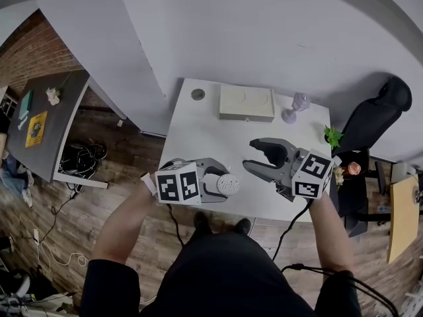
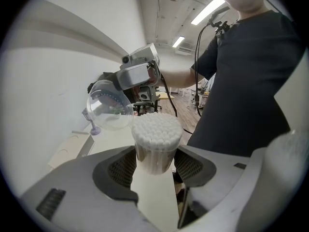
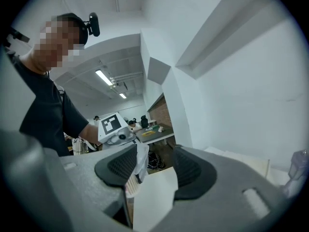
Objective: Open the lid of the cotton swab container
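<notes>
Left gripper (image 1: pixel 223 185): closed on the cotton swab container (image 2: pixel 154 146), with one pad on each side of its clear wall
Right gripper (image 1: pixel 250 154): jaws apart with nothing pinched; its own view shows the lid's edge beside one pad and the other pad clear of it
Container, place: held in the air over the near part of the white table (image 1: pixel 192 131), in front of you, with the right gripper near it
Lid (image 2: pixel 108 109): clear and round, already off the mouth and just beside the rim on the right gripper's side; you cannot tell here whether a hinge joins it to the container
Task, judged: the opening looks done or nearly so
Risk, spill: the swabs (image 2: pixel 157 128) are packed to the brim with nothing over them, so tipping the left gripper further could shed them onto the table
Risk, lid: if it is loose it may drop, since neither pad bears on it; if it is hinged it may swing back over the mouth
Risk, knock: a careless sweep of the right gripper could strike the container
Risk, squeeze: a harder grip may buckle the thin wall
Long axis: roughly upright, along the swab sticks
Pointing: mouth and swab tips face up toward your head camera, tilted a little toward the left gripper's camera
</notes>
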`<state>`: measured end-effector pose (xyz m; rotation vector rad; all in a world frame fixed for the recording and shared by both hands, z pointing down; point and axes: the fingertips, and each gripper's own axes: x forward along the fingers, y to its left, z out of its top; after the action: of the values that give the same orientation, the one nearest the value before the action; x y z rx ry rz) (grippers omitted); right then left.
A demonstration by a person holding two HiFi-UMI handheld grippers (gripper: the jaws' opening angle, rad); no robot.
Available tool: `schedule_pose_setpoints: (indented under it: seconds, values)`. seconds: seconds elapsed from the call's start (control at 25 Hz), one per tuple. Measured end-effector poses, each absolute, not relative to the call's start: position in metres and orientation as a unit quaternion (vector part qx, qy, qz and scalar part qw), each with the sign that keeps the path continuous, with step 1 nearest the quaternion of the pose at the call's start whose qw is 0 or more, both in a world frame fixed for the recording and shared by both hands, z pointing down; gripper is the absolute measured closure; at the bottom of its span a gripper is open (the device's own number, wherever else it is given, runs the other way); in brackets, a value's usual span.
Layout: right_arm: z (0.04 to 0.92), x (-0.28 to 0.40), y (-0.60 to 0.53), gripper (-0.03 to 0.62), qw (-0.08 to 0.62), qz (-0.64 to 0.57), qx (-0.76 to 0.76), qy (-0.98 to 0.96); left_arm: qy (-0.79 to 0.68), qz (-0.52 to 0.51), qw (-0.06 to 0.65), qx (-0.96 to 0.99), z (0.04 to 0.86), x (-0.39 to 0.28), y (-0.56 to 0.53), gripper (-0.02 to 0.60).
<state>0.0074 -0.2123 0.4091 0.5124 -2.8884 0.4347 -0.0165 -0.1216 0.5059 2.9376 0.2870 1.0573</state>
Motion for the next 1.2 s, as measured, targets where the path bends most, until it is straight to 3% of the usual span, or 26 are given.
schedule_pose_setpoints:
  seconds: [0.68,0.88,1.2]
  values:
    - [0.373,0.022,-0.221,0.362,0.045,0.097,0.251,-0.962,0.002,0.329,0.023,0.944,0.52,-0.018,-0.156,0.339]
    - [0.373,0.028,-0.221,0.399,0.068,0.055,0.289,-0.953,-0.087,0.303,0.045,0.948,0.517,-0.021,-0.188,0.339]
    - [0.362,0.056,-0.228,0.469,0.023,0.058,0.383,-0.922,-0.231,0.29,0.049,0.928,0.512,-0.034,-0.226,0.339]
